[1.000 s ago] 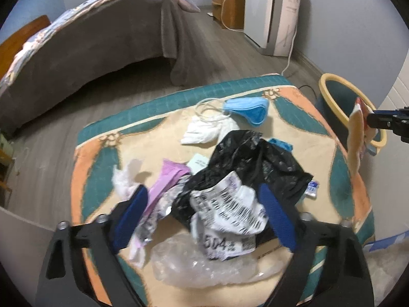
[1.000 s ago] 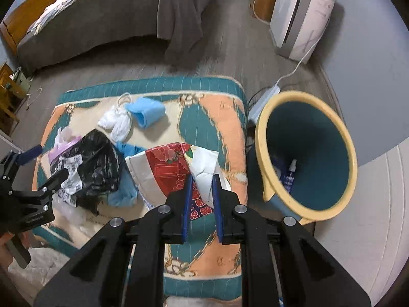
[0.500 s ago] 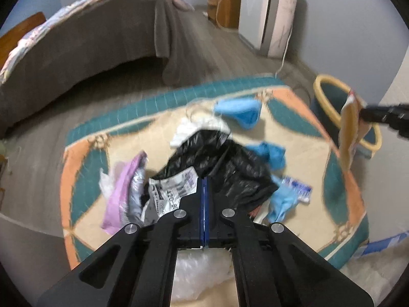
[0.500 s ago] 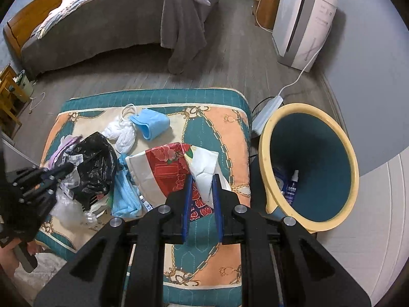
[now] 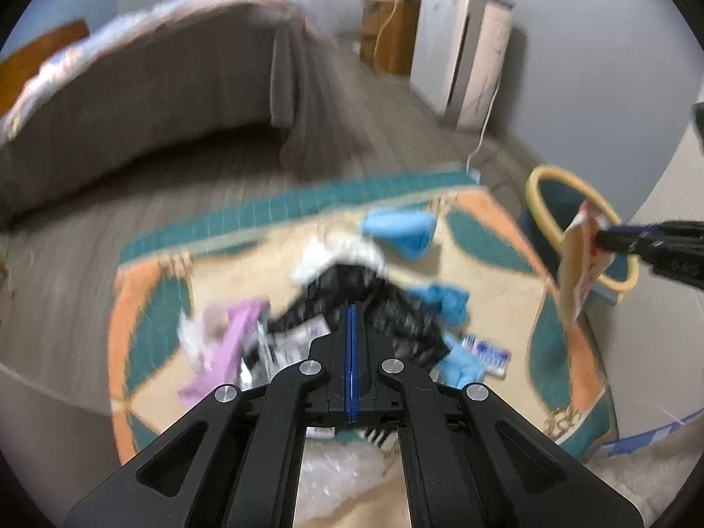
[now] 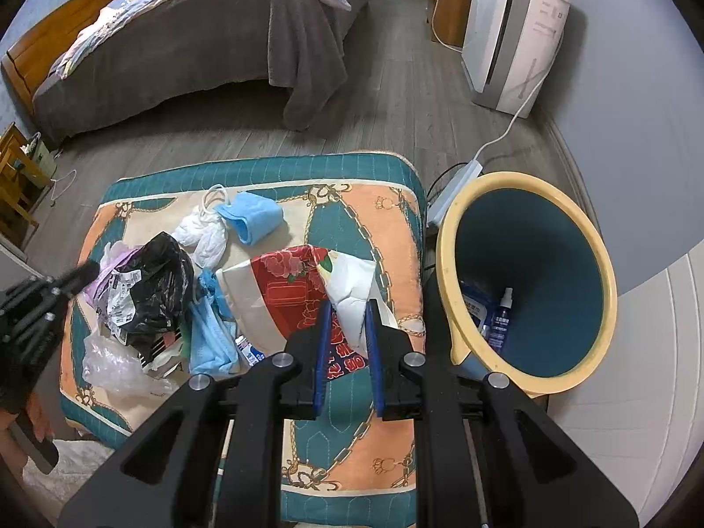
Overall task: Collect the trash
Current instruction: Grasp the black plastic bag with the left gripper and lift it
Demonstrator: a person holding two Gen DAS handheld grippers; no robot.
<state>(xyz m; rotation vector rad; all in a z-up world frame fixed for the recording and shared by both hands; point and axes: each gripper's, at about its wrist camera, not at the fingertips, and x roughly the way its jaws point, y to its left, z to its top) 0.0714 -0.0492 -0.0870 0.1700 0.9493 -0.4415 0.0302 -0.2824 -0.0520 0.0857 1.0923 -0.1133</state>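
Only right wrist view shows spray bottle [image 6: 502, 308] inside bin [image 6: 444, 259]

One black bag [image 6: 152, 290], one blue mask [image 6: 257, 219], one red wrapper [image 6: 290, 295], one bin [image 6: 534, 284], two grippers [image 6: 347, 325] [image 5: 352, 308]

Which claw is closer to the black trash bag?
Left. The left claw is shut right over the black bag; whether it pinches the bag is unclear. The right claw holds the red-and-white wrapper, beside the bin.

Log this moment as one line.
left gripper: shut on black bag | right gripper: shut on red-and-white wrapper | bin: beside cushion
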